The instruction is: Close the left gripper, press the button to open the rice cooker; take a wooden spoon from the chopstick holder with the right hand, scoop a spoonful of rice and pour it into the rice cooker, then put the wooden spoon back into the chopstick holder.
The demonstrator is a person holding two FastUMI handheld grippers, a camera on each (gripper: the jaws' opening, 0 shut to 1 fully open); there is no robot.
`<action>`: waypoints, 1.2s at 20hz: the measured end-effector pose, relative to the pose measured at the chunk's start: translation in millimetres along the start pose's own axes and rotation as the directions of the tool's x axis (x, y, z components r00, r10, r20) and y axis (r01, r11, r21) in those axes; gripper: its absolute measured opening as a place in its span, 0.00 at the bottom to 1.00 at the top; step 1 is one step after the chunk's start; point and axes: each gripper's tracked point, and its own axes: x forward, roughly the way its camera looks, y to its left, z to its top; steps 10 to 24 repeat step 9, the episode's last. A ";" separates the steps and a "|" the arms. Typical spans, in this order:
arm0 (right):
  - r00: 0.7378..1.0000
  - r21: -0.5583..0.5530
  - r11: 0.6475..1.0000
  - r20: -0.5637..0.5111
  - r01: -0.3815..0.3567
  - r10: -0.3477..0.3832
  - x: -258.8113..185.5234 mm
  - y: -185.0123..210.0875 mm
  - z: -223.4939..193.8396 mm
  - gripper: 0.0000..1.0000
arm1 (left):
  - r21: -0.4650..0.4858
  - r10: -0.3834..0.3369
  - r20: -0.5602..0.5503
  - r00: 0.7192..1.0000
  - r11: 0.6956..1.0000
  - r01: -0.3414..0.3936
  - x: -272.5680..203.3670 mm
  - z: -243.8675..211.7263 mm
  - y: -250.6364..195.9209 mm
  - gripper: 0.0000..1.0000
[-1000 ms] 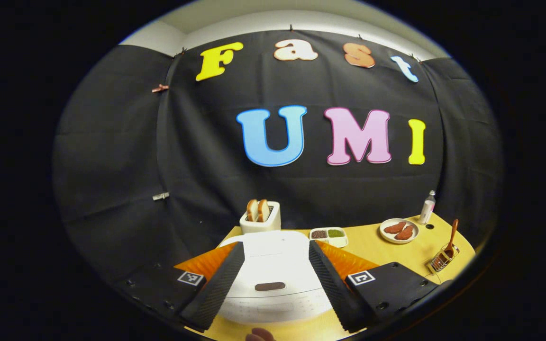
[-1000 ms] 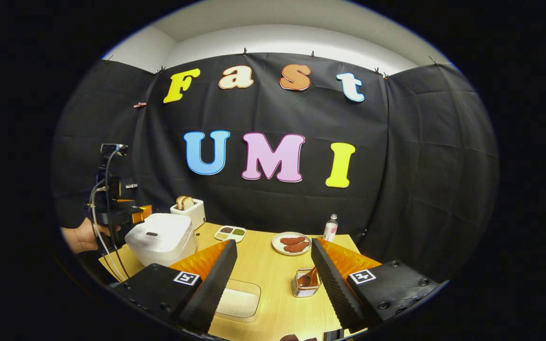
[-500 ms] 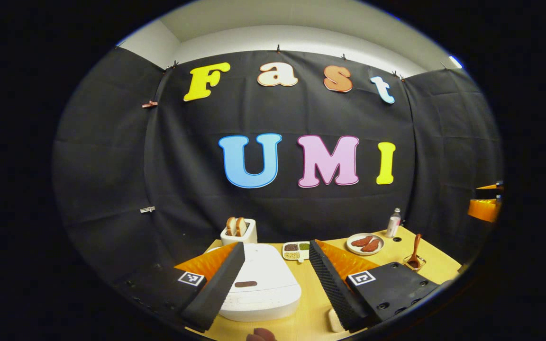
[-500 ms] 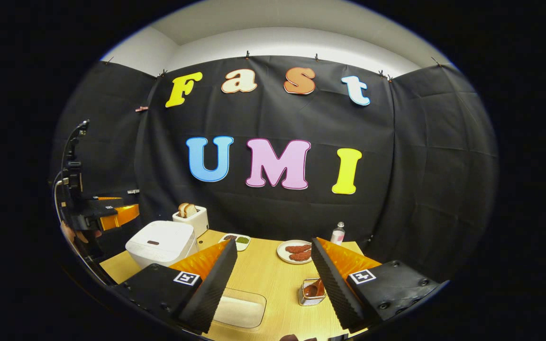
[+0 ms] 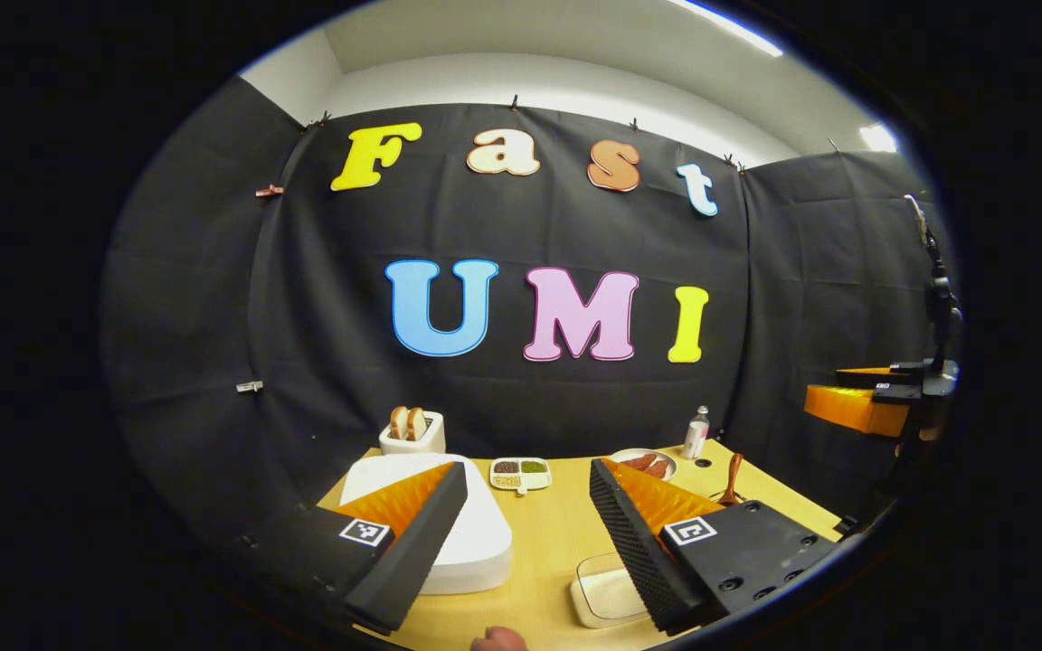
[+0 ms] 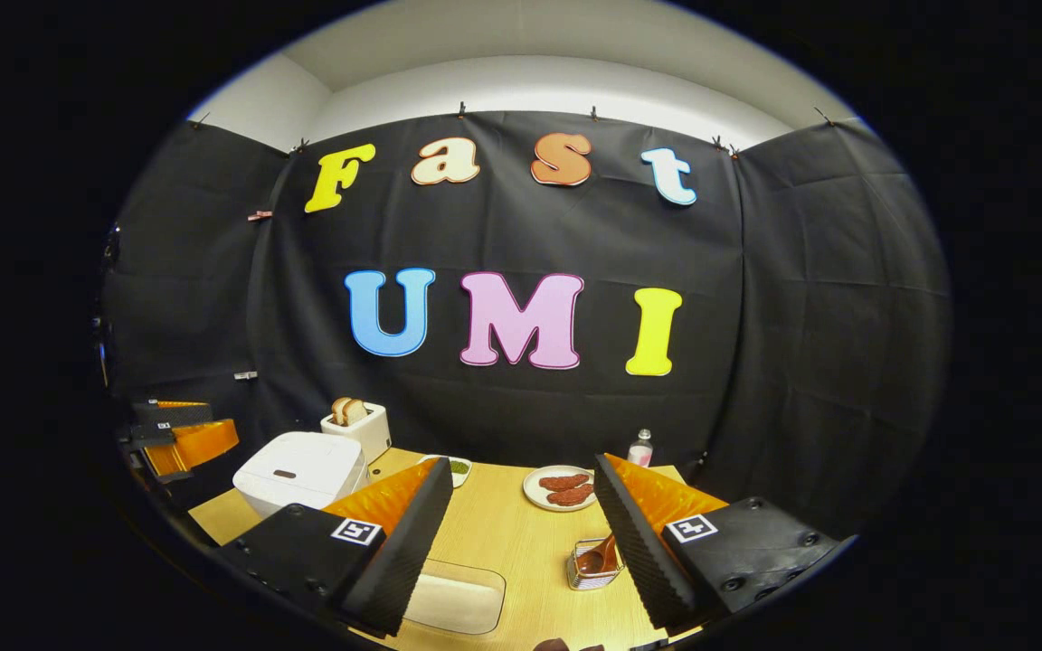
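On the bench's left, the rice cooker (image 6: 302, 470) sits lidded — left gripper (image 5: 521, 533), jaws spread, should clench first, then press its button (image 6: 285, 473) squarely.

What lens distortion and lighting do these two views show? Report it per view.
Left gripper view: strong fisheye bend curves the table edge and the wall's top; a bright ceiling strip glares at upper right; the rice cooker reads sharp but flatly lit white. Right gripper view: the same barrel bend, even soft light, no glare; the wooden spoon in the chopstick holder is sharp.
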 end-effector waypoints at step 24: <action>1.000 0.006 1.000 0.006 0.000 0.000 -2.5 4.5 -1.7 0.98 | 0.028 -0.007 0.014 1.000 1.000 0.006 -3.0 5.0 -3.3 0.95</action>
